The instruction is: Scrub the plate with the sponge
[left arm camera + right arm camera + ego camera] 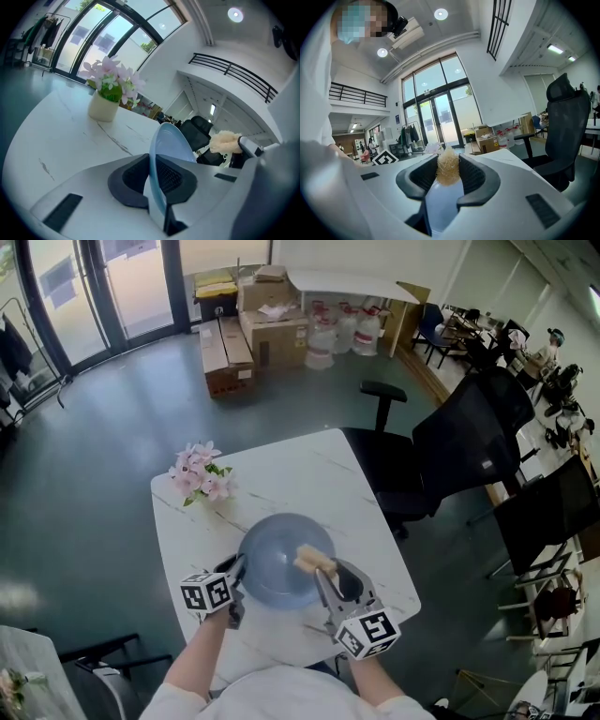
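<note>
On near half of white table (pixel 309 474): plate's (pixel 277 554) left rim hidden inside left gripper (pixel 234 579), jaws clamped tight on it. Unclear whether plate rests on table. Right gripper (pixel 325 576) pinches tan sponge (pixel 312 560) against plate's right side. Forearms enter from near edge, cut off by frame. Flower pot (pixel 200 472) far left, well apart. Black chair (pixel 441 456) beside table's right edge.

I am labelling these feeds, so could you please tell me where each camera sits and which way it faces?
Head view: on the person's head, facing steeply down at table, plate, flowers; forearms, left gripper, right gripper show.
Left gripper view: on that gripper, along jaws shut on the plate's rim.
Right gripper view: on that gripper, along jaws shut on the sponge; white clothing shows.
Shared: head and left gripper views both show plate, flowers, sponge.
</note>
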### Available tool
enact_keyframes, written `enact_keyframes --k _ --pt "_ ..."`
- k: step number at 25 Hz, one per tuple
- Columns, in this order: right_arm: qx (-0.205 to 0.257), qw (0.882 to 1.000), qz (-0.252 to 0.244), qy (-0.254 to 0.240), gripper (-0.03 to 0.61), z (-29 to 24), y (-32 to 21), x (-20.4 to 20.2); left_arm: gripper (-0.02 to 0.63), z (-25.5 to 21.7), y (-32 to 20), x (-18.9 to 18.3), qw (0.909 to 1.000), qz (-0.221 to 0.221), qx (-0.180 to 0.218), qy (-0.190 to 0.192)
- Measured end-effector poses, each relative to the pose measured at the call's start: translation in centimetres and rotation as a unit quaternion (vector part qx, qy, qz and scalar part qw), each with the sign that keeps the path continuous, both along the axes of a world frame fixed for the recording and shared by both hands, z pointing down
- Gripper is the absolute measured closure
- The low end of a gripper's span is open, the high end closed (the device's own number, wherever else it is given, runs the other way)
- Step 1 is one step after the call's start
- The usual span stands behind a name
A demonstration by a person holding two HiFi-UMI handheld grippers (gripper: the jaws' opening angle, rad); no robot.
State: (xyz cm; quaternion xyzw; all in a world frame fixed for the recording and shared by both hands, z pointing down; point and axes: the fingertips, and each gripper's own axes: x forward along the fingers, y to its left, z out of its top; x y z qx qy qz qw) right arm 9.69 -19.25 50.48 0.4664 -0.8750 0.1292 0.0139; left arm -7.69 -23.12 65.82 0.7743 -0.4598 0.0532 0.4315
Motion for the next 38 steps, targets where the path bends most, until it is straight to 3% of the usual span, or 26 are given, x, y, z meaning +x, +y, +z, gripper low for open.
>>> enact_keyframes --k 17,38 --pt "0.052 0.999 -0.007 -0.005 0.433 -3.8 3.1 -1.5 0.571 -12.1 0.8 -0.6 0.9894 -0.007 0.137 0.048" --pt "0.098 0.992 -0.068 0.045 0.433 -5.5 4.2 -6.4 0.570 -14.5 4.3 -0.8 0.9846 0.011 0.171 0.033"
